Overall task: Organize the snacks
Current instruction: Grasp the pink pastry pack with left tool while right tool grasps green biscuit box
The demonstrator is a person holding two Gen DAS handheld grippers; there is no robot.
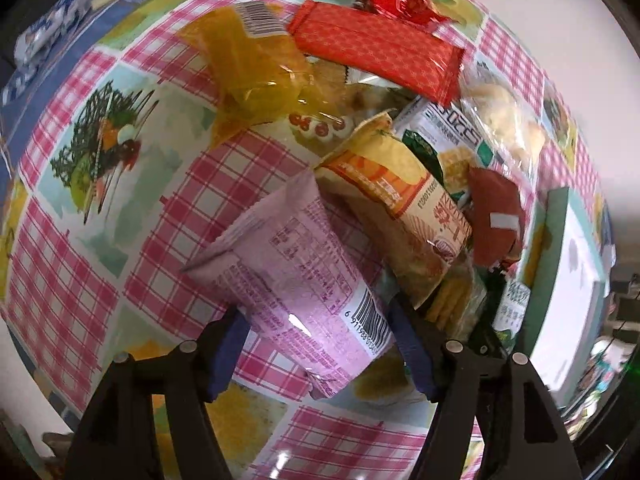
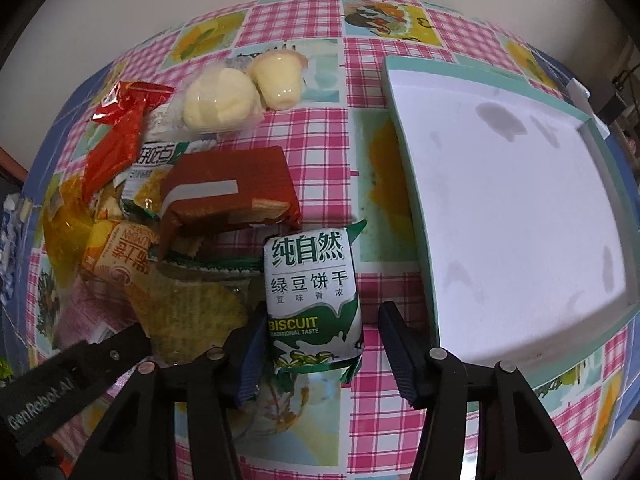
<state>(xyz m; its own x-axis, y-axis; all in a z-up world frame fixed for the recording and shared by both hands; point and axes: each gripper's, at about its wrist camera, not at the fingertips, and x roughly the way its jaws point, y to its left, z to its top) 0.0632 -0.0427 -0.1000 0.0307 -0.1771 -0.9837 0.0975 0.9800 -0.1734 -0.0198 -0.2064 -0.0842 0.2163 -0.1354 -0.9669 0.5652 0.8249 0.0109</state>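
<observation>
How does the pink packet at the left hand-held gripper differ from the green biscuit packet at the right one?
The pink packet shows its printed back with a barcode; the green biscuit packet shows its front with the word BISCUIT. The pink packet leans against the snack pile; the green one lies apart from it, nearer the white tray. Both sit between open fingers on the checked tablecloth.

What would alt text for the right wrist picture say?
A green-and-white biscuit packet sits between the right gripper's open fingers on a pink checked tablecloth. An empty white tray lies right; piled snacks left.
</observation>
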